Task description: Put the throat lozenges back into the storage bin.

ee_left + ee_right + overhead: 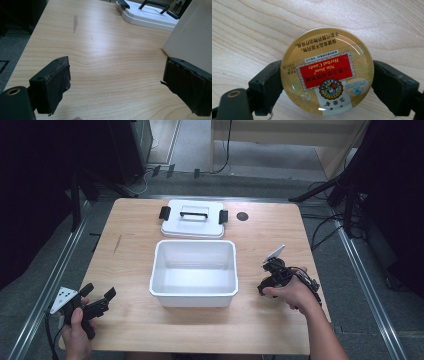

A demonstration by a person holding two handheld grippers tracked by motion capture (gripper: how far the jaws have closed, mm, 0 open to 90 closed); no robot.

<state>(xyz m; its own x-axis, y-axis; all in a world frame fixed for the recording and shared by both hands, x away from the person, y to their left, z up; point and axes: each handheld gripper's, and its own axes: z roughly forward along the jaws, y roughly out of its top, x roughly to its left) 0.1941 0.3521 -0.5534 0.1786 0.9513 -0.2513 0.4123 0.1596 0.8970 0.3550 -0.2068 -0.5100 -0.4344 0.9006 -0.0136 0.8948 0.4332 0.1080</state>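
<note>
Round herbal candy tin (324,72) pinched between right gripper (324,82) jaws, just above wooden table (130,227) at right side. White open bin (194,272) at table centre; white lid (193,218) with black handle just beyond it. Left gripper (117,85) at near left, jaws spread, holding nothing.

Light wooden table (130,230), open white bin (194,272) mid-table, white lid (192,218) behind it
</note>
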